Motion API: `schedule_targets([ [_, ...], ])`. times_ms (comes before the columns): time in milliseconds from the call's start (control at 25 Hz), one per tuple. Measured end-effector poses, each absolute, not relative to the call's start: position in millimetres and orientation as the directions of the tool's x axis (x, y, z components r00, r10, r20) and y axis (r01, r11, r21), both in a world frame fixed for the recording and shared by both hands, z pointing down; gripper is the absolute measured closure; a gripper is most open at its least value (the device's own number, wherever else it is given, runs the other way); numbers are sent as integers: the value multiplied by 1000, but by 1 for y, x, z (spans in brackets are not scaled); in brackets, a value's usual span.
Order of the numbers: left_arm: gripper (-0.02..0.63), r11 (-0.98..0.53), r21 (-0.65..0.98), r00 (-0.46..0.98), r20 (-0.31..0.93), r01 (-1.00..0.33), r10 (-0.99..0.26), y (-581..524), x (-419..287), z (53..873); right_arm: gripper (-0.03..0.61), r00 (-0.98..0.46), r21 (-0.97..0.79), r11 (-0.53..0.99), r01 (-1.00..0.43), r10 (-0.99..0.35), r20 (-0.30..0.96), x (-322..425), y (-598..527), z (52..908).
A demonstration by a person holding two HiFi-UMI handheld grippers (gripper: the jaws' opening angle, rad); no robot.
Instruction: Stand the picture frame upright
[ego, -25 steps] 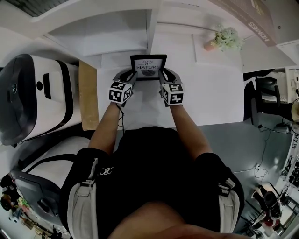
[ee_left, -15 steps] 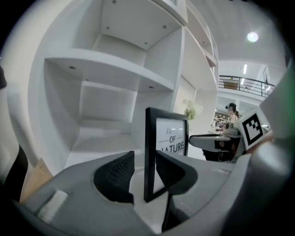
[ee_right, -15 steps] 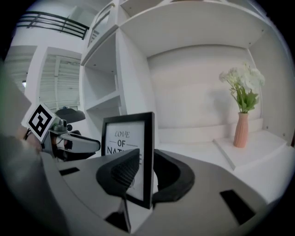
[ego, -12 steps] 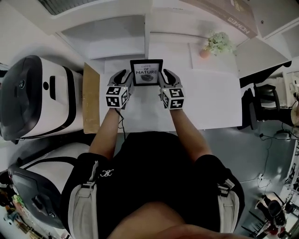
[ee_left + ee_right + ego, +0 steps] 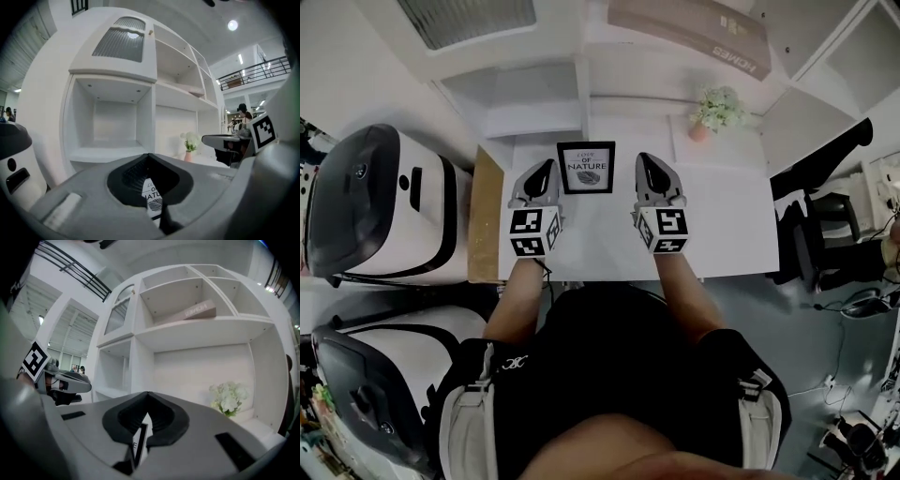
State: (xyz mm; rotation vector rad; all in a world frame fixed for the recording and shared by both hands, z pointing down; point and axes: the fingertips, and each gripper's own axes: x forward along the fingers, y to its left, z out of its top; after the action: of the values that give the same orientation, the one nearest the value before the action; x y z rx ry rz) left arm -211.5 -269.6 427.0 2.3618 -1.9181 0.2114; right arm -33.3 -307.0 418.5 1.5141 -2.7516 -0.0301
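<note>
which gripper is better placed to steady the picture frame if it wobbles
Left, probably: the left gripper sits closer beside the standing picture frame than the right gripper; both have shut jaws, clear of it.

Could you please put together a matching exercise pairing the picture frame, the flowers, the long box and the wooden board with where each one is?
Things:
1 picture frame
2 flowers
3 long box
4 wooden board

Places:
A on the shelf above the flowers
B beside the left edge of the table
C upright between the left tool and right tool
D beyond the frame, to its right

Pairs: 1-C; 2-D; 3-A; 4-B
</note>
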Motion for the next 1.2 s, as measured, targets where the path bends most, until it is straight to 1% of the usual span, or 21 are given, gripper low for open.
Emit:
schedule_targets([
  [120, 595, -210, -5, 207, 145, -978, -968, -254, -194, 407, 578, -513, 19, 513, -858, -857, -51, -11, -293, 394],
  [280, 597, -219, 52, 224, 129, -974, -966, -242, -176, 397, 578, -493, 18, 493, -870, -868, -59, 13, -280, 383],
  [480, 597, -216, 25, 217, 128, -976, -968, -240, -167, 392, 578, -478, 2, 479, -878, -876, -61, 30, -277, 383],
  [1200, 595, -212, -2, 210, 127, -977, -969, -236, -158, 386, 578, -492, -13, 493, -870, -869, -53, 33, -281, 386],
])
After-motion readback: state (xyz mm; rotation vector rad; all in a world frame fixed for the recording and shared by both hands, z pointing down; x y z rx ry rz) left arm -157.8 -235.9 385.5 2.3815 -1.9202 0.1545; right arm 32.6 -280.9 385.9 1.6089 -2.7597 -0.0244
